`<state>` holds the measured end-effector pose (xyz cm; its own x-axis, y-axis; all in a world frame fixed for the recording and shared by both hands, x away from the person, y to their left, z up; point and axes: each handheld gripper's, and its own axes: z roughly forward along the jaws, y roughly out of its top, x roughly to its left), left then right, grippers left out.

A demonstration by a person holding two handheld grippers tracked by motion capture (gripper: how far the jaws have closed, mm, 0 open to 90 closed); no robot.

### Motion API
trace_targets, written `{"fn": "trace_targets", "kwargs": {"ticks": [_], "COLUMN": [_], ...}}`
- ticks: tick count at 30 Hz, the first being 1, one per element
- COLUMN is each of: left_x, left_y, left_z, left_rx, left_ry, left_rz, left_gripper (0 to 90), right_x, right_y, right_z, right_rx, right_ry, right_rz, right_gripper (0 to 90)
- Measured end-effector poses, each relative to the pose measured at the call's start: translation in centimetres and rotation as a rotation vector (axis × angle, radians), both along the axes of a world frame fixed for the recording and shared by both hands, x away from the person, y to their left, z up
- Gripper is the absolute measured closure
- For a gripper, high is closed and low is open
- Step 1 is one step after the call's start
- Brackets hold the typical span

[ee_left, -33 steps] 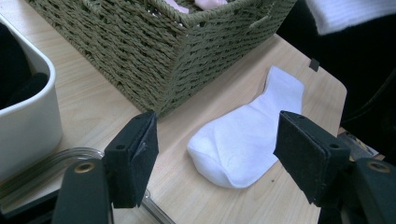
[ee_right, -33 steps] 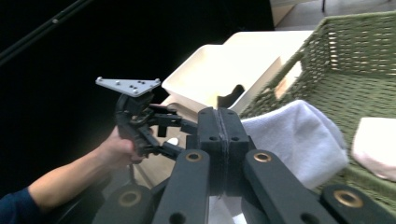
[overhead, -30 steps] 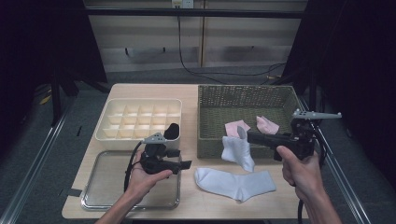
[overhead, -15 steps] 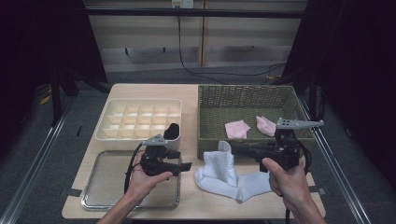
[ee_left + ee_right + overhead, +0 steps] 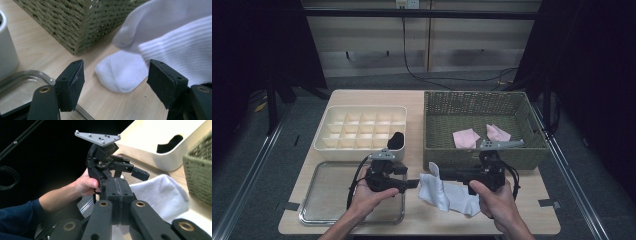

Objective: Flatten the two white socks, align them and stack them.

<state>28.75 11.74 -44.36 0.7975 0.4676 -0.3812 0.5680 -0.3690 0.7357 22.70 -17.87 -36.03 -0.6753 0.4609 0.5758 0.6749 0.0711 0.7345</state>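
Observation:
My right gripper (image 5: 446,174) points left, low over the table in front of the basket, shut on a white ribbed sock (image 5: 434,189) that droops from it onto the wood. In the right gripper view its jaws (image 5: 119,182) are pressed together with that sock (image 5: 160,195) just beyond them. A second white sock (image 5: 464,201) lies flat under it. My left gripper (image 5: 414,183) stands open at the tray's right edge, facing the socks. The flat sock's toe (image 5: 122,72) lies on the table beyond its open jaws (image 5: 118,75), nothing between the pads.
A woven basket (image 5: 472,157) at the back right holds two pink socks (image 5: 466,137). A cream divided organiser (image 5: 362,131) has a black item (image 5: 396,141) in its near right corner. A metal tray (image 5: 327,197) sits at the front left under my left hand.
My right gripper came left and down with the white sock, from in front of the basket to just over the flat sock. The left gripper has stayed put.

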Motion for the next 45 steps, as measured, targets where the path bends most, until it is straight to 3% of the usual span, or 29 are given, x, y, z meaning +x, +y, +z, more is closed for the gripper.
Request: {"fn": "trace_targets", "kwargs": {"ticks": [1, 2, 3, 5, 8, 14, 16, 21, 27, 29, 33, 36, 42, 45], "left_x": [0.0, 0.0, 0.0, 0.1, 0.2, 0.3, 0.3, 0.4, 0.6, 0.5, 0.4, 0.3, 0.5, 0.6], "left_y": [0.0, 0.1, 0.1, 0.2, 0.2, -0.2, -0.3, -0.6, -0.7, -1.0, -1.5, -2.2, -3.7, -4.6], "left_z": [-0.2, -0.3, -0.5, -0.7, -0.8, -1.1, -1.2, -1.4, -1.8, -2.0, -1.9, -1.7, -2.1, -2.6], "left_rx": [0.004, 0.007, 0.007, 0.020, 0.016, 0.033, 0.033, 0.040, 0.050, 0.047, 0.035, 0.024, 0.042, 0.055], "left_ry": [0.005, 0.008, 0.011, 0.009, 0.014, 0.019, 0.021, 0.028, 0.036, 0.045, 0.042, 0.048, 0.067, 0.080], "left_rz": [0.000, 0.001, 0.005, 0.004, 0.012, 0.003, 0.003, 0.005, 0.006, -0.005, -0.035, -0.065, -0.108, -0.120], "left_gripper": [29.6, 29.6, 29.8, 30.0, 30.5, 30.3, 30.3, 30.3, 31.2, 37.8, 43.2, 47.0, 53.6, 51.6], "right_x": [0.2, 0.2, 0.3, 0.4, 0.5, 0.6, 0.5, 0.9, 1.3, 1.4, 1.5, 1.6, 1.2, 0.7], "right_y": [0.0, 0.0, -0.2, -0.4, -1.4, -4.0, -4.3, -6.0, -7.3, -8.0, -8.6, -8.9, -10.0, -10.9], "right_z": [-1.1, -1.1, -2.3, -3.0, -5.2, -7.8, -8.0, -9.4, -10.7, -11.3, -11.9, -12.3, -11.4, -10.8], "right_rx": [0.004, 0.004, -0.009, -0.003, 0.000, -0.019, -0.025, -0.096, -0.102, -0.138, -0.163, -0.220, -0.262, -0.250], "right_ry": [0.026, 0.026, 0.045, 0.064, 0.118, 0.178, 0.190, 0.206, 0.227, 0.235, 0.252, 0.255, 0.223, 0.220], "right_rz": [-0.004, -0.004, -0.011, -0.023, -0.048, -0.125, -0.130, -0.164, -0.206, -0.238, -0.259, -0.282, -0.332, -0.360], "right_gripper": [89.6, 89.6, 89.6, 89.6, 89.6, 89.6, 89.6, 89.3, 89.0, 88.8, 88.6, 87.5, 86.1, 84.4]}}
